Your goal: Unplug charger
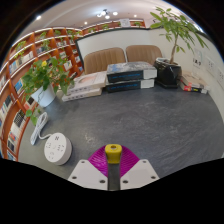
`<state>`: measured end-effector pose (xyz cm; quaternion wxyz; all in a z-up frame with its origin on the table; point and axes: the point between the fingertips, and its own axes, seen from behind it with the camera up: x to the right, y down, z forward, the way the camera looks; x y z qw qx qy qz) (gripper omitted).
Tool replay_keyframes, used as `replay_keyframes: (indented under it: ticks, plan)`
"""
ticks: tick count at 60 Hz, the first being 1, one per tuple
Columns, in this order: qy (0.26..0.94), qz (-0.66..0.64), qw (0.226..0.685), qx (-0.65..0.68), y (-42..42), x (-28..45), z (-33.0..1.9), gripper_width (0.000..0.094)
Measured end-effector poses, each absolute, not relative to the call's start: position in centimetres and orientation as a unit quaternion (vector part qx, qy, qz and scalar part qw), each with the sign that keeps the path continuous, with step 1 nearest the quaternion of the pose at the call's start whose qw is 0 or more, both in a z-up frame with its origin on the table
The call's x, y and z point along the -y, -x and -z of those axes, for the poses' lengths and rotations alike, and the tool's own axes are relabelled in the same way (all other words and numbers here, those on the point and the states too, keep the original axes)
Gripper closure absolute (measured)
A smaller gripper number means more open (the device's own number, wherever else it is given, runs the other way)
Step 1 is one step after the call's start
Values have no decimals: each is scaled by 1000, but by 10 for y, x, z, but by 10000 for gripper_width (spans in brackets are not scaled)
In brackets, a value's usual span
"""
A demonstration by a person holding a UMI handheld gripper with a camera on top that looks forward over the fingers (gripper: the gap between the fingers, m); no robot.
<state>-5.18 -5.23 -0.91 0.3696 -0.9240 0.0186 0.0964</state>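
My gripper [113, 157] is shut on a small yellow charger [113, 150], which sits between the tips of the two magenta pads [100, 160] and is held above the grey table [150, 120]. A white round socket unit [57, 148] with a white cable lies on the table to the left of the fingers, apart from the charger. The charger's lower part is hidden between the pads.
A potted plant in a white pot [44, 82] stands at the left, with books [85, 88] beside it. Stacked boxes [131, 74] lie at the far middle. A tall plant in a dark pot [170, 68] stands at the far right. Bookshelves [30, 55] line the left wall.
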Motion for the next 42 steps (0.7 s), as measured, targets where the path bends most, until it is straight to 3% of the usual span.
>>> replay_keyframes:
  ticks: [11,21,25,32,42]
  plan:
    - [923,-93,373,-25,49,43,8,700]
    - [920,-48,388,-20,37,41,-6,284]
    - [913,-42,405,-27,34,43,-29,178]
    - [889,-34,454,-41,32,58,-92,77]
    - [858,-22,511,-53,39,108,-179,77]
